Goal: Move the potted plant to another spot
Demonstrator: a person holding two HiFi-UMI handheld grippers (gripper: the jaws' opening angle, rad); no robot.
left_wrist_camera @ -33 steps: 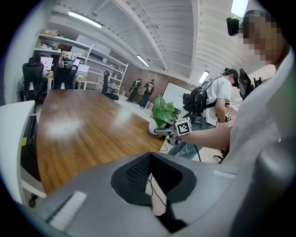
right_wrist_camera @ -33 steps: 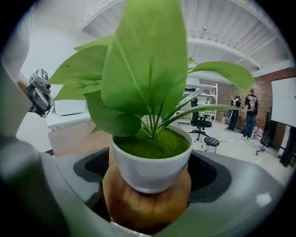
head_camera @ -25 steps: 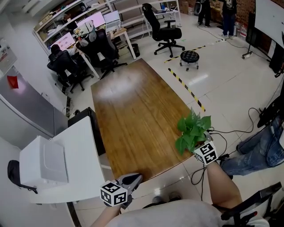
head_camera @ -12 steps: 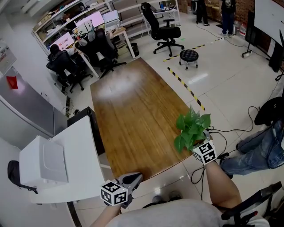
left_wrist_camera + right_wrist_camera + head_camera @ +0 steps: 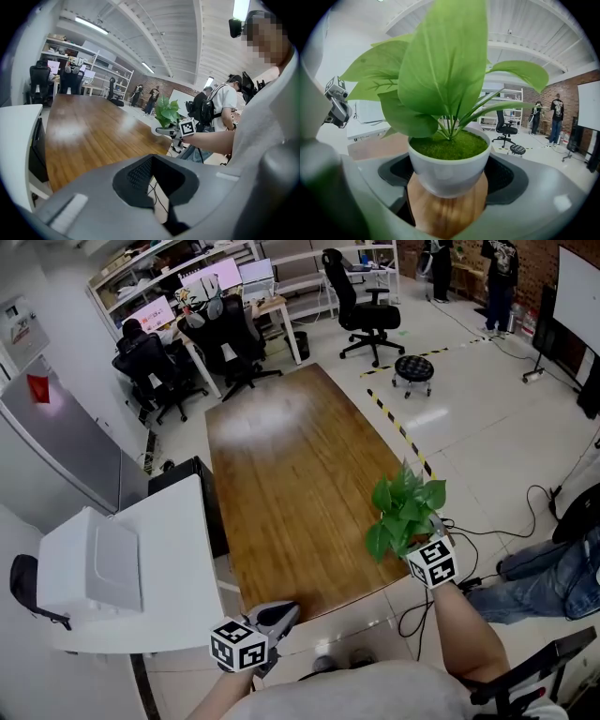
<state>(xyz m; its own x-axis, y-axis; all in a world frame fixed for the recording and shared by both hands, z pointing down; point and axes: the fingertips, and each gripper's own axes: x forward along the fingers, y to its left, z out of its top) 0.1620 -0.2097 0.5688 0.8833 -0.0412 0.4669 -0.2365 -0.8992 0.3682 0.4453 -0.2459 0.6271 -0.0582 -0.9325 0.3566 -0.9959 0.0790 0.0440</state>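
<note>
The potted plant (image 5: 405, 512), green leaves in a white pot (image 5: 449, 166), hangs over the near right edge of the long wooden table (image 5: 281, 474). My right gripper (image 5: 419, 538) is shut on the pot, whose sides sit between the two black pads (image 5: 513, 180); the leaves fill most of the right gripper view. In the left gripper view the plant (image 5: 167, 111) and the right gripper (image 5: 164, 131) show at the table's far corner. My left gripper (image 5: 281, 615) hovers off the table's near edge, jaws together and holding nothing (image 5: 154, 159).
A white counter with a white box (image 5: 89, 573) stands left of the table. Office chairs (image 5: 225, 334) and a round stool (image 5: 413, 367) lie beyond its far end. Cables (image 5: 469, 531) and a seated person's legs (image 5: 544, 568) are on the right.
My right gripper has risen a little with the potted plant in it. The left gripper has stayed where it was.
</note>
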